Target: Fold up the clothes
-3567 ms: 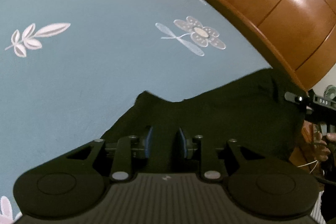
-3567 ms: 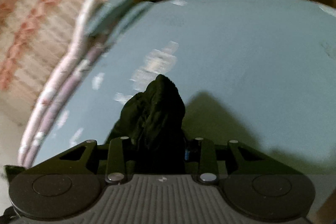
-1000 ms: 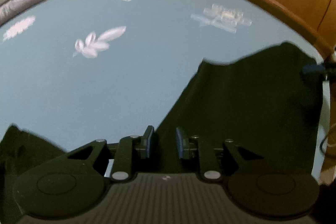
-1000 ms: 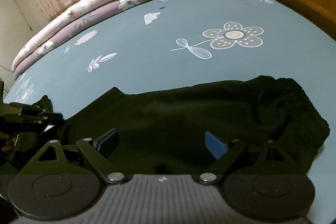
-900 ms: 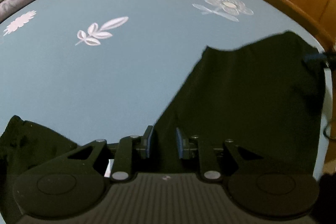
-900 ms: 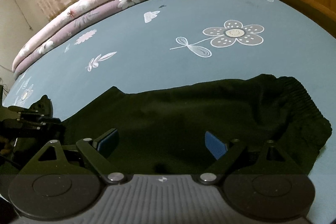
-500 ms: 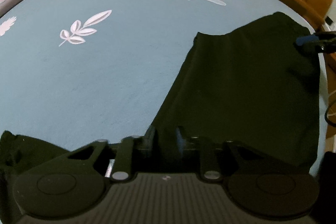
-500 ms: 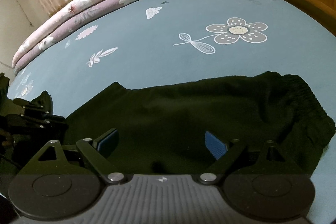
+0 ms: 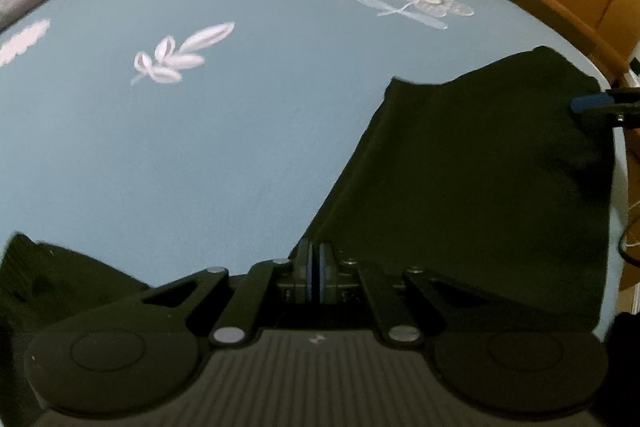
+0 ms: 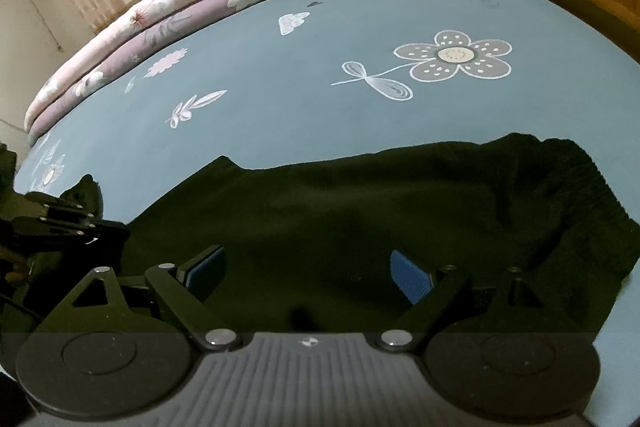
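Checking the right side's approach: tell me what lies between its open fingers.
Only the black garment lies between the right hand-held gripper fingers, unpinched, in the right wrist view.

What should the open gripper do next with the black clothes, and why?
Probably lower the right gripper and close it on the black garment. Its jaws stand wide open just above the cloth, gripping nothing, while the left gripper has just closed its jaws at the garment's edge on the blue bedsheet. A fold likely needs both ends held.
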The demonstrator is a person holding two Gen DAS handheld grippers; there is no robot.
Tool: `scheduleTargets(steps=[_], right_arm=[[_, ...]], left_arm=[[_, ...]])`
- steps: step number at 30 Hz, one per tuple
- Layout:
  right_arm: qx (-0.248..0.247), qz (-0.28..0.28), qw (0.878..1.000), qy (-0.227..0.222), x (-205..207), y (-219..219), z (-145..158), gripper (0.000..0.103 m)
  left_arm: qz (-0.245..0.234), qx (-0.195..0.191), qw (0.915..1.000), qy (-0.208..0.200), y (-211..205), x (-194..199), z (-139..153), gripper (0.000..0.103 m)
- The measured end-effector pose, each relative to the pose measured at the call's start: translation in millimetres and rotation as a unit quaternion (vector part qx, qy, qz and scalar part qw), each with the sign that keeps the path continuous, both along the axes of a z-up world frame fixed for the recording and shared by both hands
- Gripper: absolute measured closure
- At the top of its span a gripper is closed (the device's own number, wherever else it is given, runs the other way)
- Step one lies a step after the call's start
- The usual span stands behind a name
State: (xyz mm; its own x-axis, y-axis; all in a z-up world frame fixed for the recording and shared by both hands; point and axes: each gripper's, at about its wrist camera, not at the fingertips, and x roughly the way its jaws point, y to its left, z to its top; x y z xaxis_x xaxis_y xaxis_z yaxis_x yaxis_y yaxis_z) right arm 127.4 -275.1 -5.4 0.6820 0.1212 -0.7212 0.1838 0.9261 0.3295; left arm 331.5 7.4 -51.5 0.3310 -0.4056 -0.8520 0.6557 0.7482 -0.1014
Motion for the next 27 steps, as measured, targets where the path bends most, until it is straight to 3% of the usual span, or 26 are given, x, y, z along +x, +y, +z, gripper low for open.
scheduleTargets(steps=[11,15,18,20,24,27], right_arm=[[0.000,0.016,1.000,-0.010,12,7,4,0.011],[-0.004,0.028,1.000,-0.010,15,10,6,0.011],[-0.013,0.035,0.999,-0.010,19,13,6,0.011],[-0.013,0.042,0.999,-0.008,26,15,3,0.011],[-0.033,0.051,0.998,0.004,33,24,-5,0.011],[-0.072,0.063,0.995,0.016,29,33,-9,0.011]], left_arm=[[0.015,0.000,0.9997,-0.019,3,2,12,0.103],[0.028,-0.028,0.9989,-0.027,3,-2,26,0.099],[0.014,-0.049,0.9976,-0.046,-3,-11,40,0.096],[-0.001,-0.067,0.9972,-0.033,-11,-15,38,0.090],[-0.012,-0.046,0.9988,-0.011,-29,-22,13,0.089],[-0.017,-0.017,0.9995,-0.018,-35,-38,1,0.088]])
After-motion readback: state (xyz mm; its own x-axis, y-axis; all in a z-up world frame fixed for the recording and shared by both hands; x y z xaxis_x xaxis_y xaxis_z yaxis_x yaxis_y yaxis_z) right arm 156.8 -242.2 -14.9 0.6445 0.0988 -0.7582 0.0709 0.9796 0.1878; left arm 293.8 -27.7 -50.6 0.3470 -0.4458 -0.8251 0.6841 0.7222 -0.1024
